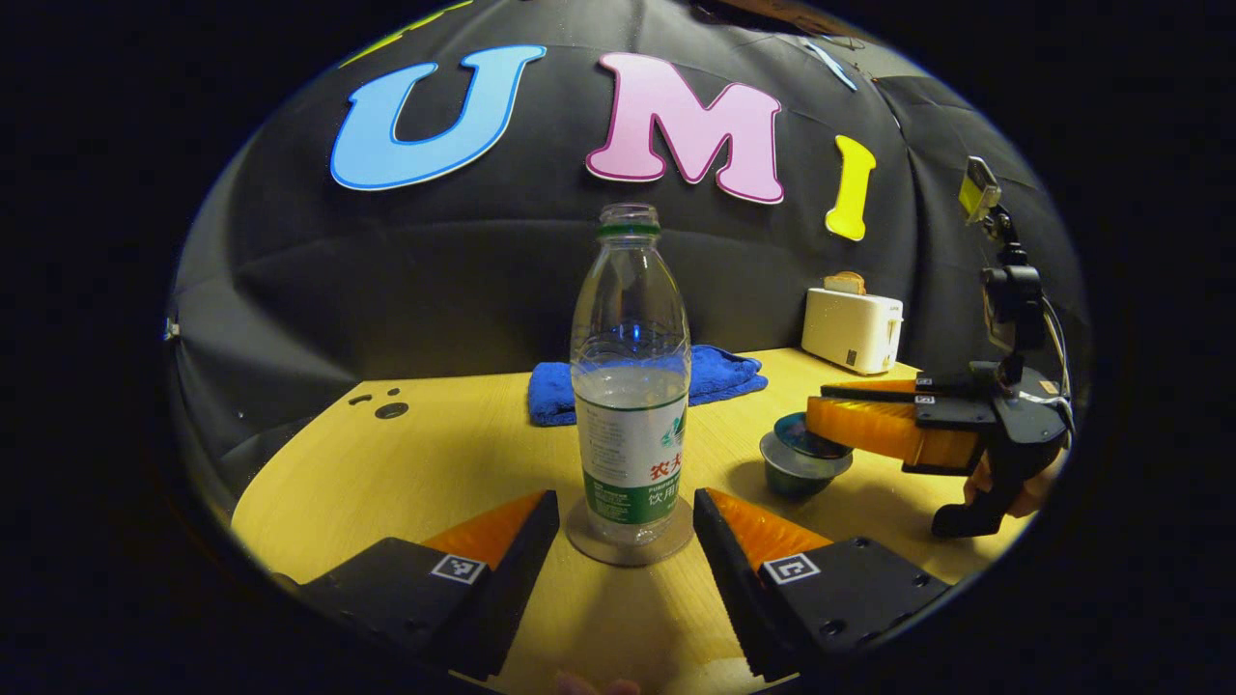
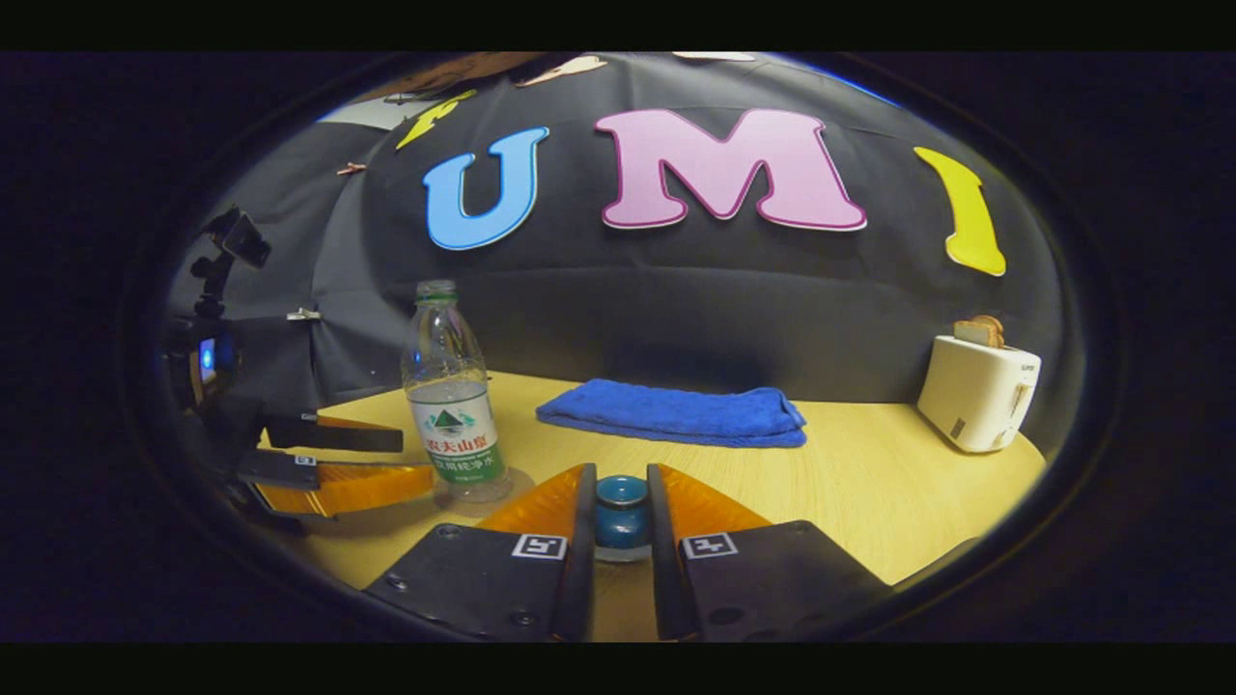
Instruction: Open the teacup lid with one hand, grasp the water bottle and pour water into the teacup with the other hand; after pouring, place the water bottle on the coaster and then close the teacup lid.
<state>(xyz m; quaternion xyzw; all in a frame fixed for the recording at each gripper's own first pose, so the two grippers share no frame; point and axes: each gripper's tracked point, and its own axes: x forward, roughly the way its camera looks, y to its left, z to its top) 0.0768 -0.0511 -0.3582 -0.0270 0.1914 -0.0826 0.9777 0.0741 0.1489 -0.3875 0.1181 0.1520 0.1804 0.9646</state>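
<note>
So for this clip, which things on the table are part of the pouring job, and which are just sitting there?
Part of the job:
- water bottle, uncapped, standing on the coaster
- teacup with its lid
- left hand-held gripper, open around the bottle
- right hand-held gripper, at the lid knob

Just lying about:
- blue towel
- toaster holding a slice of bread

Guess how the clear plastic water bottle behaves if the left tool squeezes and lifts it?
The clear plastic water bottle looks thin-walled, so it probably dents under a squeeze. About half full with no cap visible, it is likely light but could slosh or spill if tilted. Tall and narrow on its round coaster, it may tip if pushed high.
</note>
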